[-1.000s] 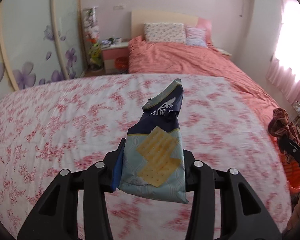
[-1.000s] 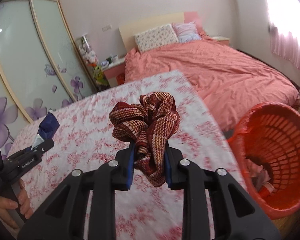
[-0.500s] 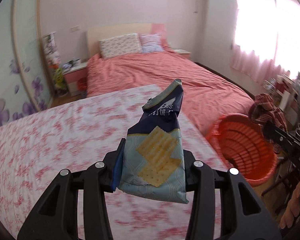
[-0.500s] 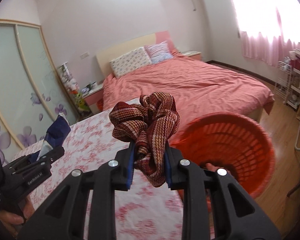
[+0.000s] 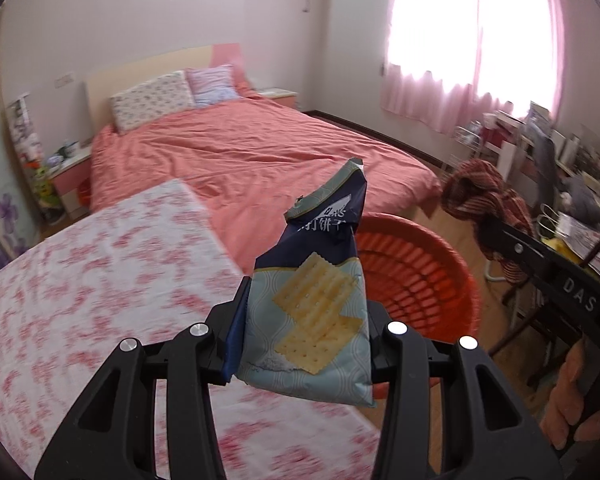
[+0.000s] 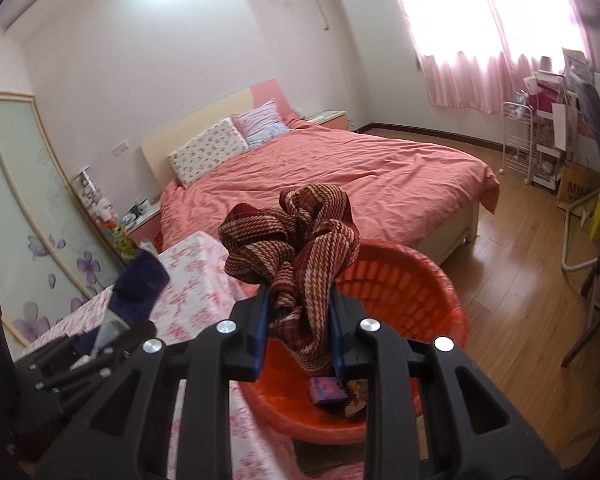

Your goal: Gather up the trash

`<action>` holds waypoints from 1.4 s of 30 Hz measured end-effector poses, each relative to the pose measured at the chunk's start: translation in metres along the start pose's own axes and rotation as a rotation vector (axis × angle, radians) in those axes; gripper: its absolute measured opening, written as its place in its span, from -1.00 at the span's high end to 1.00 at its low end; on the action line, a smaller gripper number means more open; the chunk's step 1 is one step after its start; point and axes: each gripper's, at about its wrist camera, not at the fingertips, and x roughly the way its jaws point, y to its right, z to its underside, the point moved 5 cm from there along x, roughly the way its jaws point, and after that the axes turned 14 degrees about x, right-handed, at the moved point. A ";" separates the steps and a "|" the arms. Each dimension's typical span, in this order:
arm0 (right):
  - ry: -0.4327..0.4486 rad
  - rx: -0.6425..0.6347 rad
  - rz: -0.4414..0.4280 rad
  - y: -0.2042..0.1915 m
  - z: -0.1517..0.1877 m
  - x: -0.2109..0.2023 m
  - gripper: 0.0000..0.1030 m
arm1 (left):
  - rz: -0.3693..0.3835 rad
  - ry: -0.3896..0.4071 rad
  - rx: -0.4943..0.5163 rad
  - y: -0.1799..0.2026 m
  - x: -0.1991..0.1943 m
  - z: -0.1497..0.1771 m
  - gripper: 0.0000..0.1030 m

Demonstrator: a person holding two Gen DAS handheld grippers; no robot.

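Trash's halfway there; left gripper (image 5: 306, 344) clutching cracker bag (image 5: 312, 320), right gripper (image 6: 300, 336) pinching striped cloth (image 6: 296, 240), both nearing the orange basket (image 6: 416, 292); dropping's left.

Coral bed (image 6: 364, 168), 2 pillows (image 6: 210, 150), pink curtains (image 6: 472, 76)

The orange laundry basket (image 6: 412, 280) stands open-mouthed on bare wooden floor (image 6: 512, 264), hemmed by the floral-sheeted bed (image 6: 196, 276) on its left and the pink bed (image 6: 380, 176) behind; clutter crowds the desk (image 5: 580, 224) to the right

Blown-out window (image 5: 472, 28) glare, fisheye warp, blurry bedspread (image 5: 80, 288)
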 end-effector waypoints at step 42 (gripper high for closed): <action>0.297 -0.273 0.172 -0.055 0.087 -0.143 -0.92 | -0.446 0.077 -0.205 -0.062 -0.163 0.112 -0.96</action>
